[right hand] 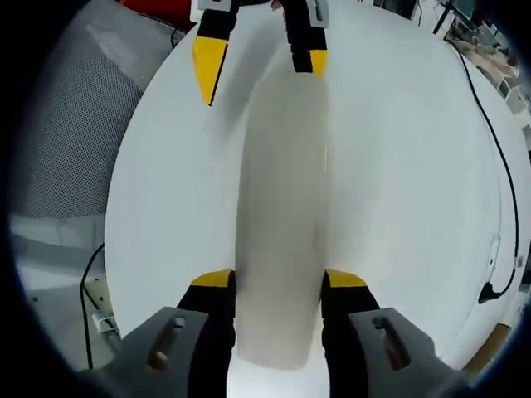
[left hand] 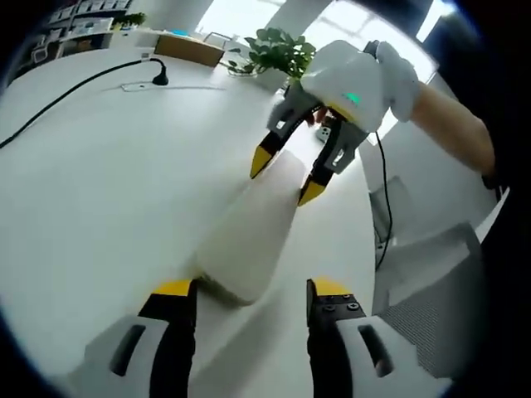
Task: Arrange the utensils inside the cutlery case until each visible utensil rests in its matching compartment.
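Right gripper view looks down the closed cutlery case (right hand: 282, 224) on the white table (right hand: 415, 166): its long axis runs from my right gripper (right hand: 278, 286) to my left gripper (right hand: 259, 62), both wide, straddling opposite ends.

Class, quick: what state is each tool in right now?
Left tool: open, jaws either side of one end of the white case.
Right tool: open, jaws straddling the case's other end.

Closed white cutlery case (right hand: 280, 224) flat on table (right hand: 398, 166)
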{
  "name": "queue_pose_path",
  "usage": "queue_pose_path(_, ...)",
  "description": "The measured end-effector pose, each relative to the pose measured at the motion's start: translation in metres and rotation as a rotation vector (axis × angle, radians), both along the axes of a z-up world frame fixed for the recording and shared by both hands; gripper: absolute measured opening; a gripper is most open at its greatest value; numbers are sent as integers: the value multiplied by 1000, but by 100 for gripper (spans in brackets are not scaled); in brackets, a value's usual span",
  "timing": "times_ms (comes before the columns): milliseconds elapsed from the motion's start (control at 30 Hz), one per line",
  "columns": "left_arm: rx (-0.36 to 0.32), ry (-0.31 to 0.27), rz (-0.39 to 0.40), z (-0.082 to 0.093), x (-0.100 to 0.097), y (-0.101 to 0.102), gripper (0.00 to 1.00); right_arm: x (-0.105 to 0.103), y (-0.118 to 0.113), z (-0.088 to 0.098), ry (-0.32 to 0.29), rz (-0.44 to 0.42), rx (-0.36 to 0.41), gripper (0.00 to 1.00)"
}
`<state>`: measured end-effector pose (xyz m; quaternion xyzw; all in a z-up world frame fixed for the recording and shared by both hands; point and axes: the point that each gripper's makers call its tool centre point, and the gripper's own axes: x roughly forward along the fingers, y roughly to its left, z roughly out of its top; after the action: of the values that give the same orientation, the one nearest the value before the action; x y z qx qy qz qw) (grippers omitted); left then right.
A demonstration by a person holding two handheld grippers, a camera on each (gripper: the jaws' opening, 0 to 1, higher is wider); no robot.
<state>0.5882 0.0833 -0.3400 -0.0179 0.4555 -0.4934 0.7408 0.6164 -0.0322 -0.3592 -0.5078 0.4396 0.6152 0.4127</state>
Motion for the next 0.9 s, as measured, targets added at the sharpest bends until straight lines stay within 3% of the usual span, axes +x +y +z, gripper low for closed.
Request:
queue_pose_path(167,5,-16,-7,0,2,-3,57,1,2,0,-1,-28,-1,41)
queue_pose_path(300,32,-35,-18,0,1,3,59,3,-1,11,-15,-88,20,52)
queue_pose_path(400,40,-54,-3,5,2,20,63,-6,-2,35,26,-155,123,53)
queue_pose_path(500,22,-70,46,17,14,31,62,4,-16,51,-19,-267,202,48)
queue_pose_path(567,0,-91,68,28,21,31,53,14,-26,56,-57,-333,235,37)
queue_pose_path(633,-36,-45,118,40,29,25,35,21,-34,59,-63,-472,284,28)
queue_pose_path(667,-43,-24,130,43,31,22,22,20,-35,58,-50,-518,292,22)
queue_pose_path(700,-30,-56,138,46,39,20,17,19,-40,56,-48,-530,284,18)
queue_pose_path(733,-30,-94,155,47,47,18,17,19,-42,54,-58,-510,278,16)
queue_pose_path(767,-31,-87,160,46,50,14,17,22,-46,48,-96,-496,257,16)
queue_pose_path(800,-31,-60,170,43,50,12,17,24,-48,45,-121,-489,248,17)
queue_pose_path(833,-45,11,180,38,45,7,17,20,-46,44,-114,-490,250,19)
queue_pose_path(867,-17,12,159,26,40,3,17,15,-44,39,-90,-482,250,15)
queue_pose_path(900,-16,18,152,25,38,2,16,16,-45,37,-88,-477,243,13)
